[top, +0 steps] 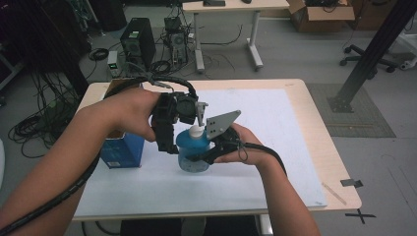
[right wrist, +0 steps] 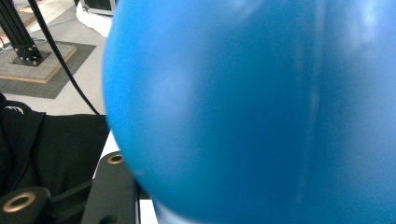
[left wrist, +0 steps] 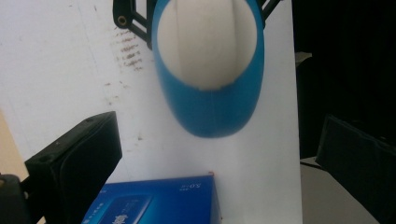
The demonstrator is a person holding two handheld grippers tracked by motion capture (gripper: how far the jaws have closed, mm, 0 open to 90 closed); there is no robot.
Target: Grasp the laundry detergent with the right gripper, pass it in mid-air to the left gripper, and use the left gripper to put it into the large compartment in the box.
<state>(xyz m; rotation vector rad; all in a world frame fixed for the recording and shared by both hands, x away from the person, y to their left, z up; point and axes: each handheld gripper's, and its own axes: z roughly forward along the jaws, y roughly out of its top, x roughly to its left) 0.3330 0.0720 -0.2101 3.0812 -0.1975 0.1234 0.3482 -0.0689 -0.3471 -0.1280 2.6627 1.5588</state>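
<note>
- Workshop floor with cables and a computer tower behind; pale wooden table (top: 314,123) covered by a white mat (top: 275,147).
- Near the middle of the mat: blue bottle (top: 193,153), upright, see-through plastic, white cap (top: 196,131) on top.
- Right gripper (top: 209,152) clamped on the bottle's lower body from the right side, jaws closed tight against it.
- Left gripper (left wrist: 205,154) poised over the cap from above, jaws spread wide, nothing pinched between them.
- Blue box (top: 122,150) standing just left of the bottle, apart from it.
- Likely handling: light, smooth and a bit slippery, thin wall probably yielding under a hard squeeze.
- Best hold, by judgement: firm grip around the body, second grip on the stiffer cap.
</note>
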